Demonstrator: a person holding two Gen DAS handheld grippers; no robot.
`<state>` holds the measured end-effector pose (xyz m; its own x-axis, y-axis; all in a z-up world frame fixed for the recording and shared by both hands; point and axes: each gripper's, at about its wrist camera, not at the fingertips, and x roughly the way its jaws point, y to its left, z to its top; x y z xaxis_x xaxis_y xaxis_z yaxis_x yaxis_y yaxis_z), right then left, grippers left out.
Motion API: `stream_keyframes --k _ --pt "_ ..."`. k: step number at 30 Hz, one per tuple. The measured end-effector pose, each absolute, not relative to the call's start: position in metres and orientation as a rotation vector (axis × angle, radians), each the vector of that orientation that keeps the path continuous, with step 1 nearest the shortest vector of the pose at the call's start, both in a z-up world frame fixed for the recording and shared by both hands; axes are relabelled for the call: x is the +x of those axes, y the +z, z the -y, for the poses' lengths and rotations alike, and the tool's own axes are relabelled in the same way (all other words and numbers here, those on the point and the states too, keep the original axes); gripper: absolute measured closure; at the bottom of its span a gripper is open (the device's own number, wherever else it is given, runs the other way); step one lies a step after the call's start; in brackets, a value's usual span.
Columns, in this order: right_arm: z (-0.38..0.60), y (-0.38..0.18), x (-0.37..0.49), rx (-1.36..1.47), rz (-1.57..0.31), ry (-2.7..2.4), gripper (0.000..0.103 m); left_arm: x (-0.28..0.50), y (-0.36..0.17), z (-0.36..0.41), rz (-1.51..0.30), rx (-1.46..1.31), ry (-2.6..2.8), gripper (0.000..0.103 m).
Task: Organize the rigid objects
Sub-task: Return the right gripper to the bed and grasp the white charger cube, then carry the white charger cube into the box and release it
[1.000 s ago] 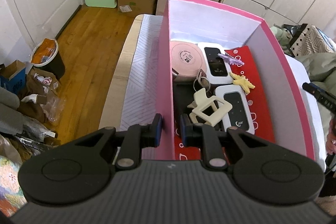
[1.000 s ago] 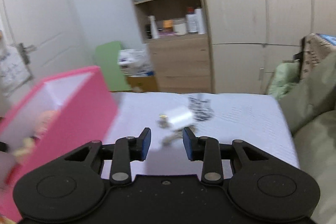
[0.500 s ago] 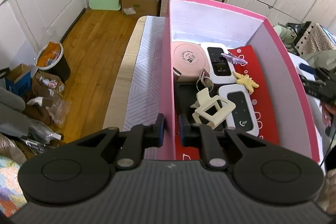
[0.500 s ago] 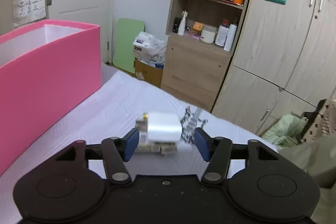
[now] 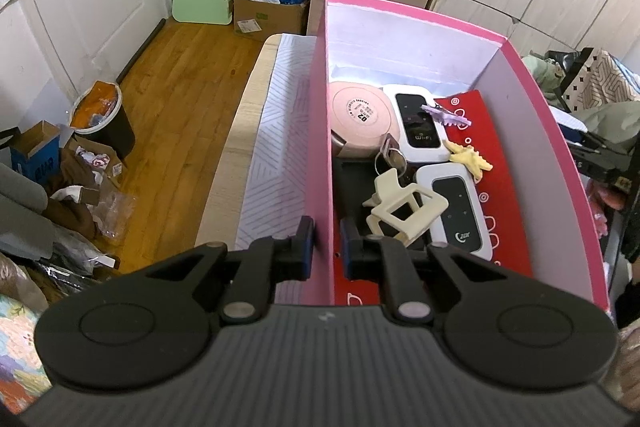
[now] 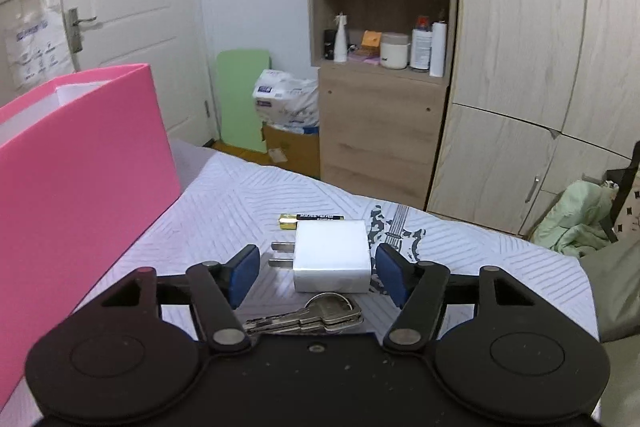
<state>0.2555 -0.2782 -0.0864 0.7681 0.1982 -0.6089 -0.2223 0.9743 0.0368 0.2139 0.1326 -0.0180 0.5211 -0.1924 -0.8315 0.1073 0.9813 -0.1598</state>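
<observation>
My left gripper point(image 5: 327, 247) is shut on the near left wall of the pink box point(image 5: 320, 131). Inside lie a round pink case point(image 5: 362, 115), two white wifi routers point(image 5: 418, 123) point(image 5: 460, 215), a cream claw clip point(image 5: 404, 209), a yellow clip point(image 5: 470, 159) and a purple clip point(image 5: 448, 115). My right gripper point(image 6: 318, 273) hovers low over the bed with its jaws opening. A white charger plug point(image 6: 331, 255) lies between the fingers, and the pads do not touch it. A bunch of keys point(image 6: 316, 315) lies just under the gripper, a battery point(image 6: 312, 219) beyond the plug. The pink box point(image 6: 80, 167) stands to the left.
The white patterned bed cover point(image 6: 480, 259) bears the loose items. The bed's left edge point(image 5: 224, 163) drops to a wooden floor with a bin point(image 5: 100, 119) and clutter. A wooden shelf unit point(image 6: 380, 131) and wardrobe doors point(image 6: 520, 67) stand behind; green cloth point(image 6: 576, 215) lies at right.
The right gripper came down and in over the bed, and its jaws widened around the white plug; keys and battery came into view. The left gripper kept its hold on the box wall.
</observation>
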Motion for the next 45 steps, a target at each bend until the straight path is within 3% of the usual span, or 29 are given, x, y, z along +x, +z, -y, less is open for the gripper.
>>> stream_keyframes --k 5,8,20,33,39,45 --pt "0.272 -0.091 0.264 -0.026 -0.67 0.228 0.031 0.213 -0.018 -0.133 -1.003 -0.094 -0.177 0.09" --pt "0.267 -0.089 0.263 -0.076 -0.651 0.195 0.042 0.213 -0.018 -0.132 -1.003 -0.096 -0.176 0.09" --pt "0.274 -0.072 0.234 0.07 -0.673 0.223 0.042 0.213 -0.018 -0.132 -1.004 -0.096 -0.175 0.09" --pt "0.241 0.012 0.177 0.24 -0.581 0.414 0.042 0.212 -0.019 -0.136 -1.004 -0.135 -0.174 0.09" --pt "0.204 0.05 0.173 0.324 -0.717 0.604 0.042 0.213 -0.02 -0.142 -1.008 -0.156 -0.184 0.09" --pt "0.14 0.047 0.182 0.189 -0.89 0.699 0.042 0.213 -0.017 -0.134 -1.005 -0.072 -0.213 0.09"
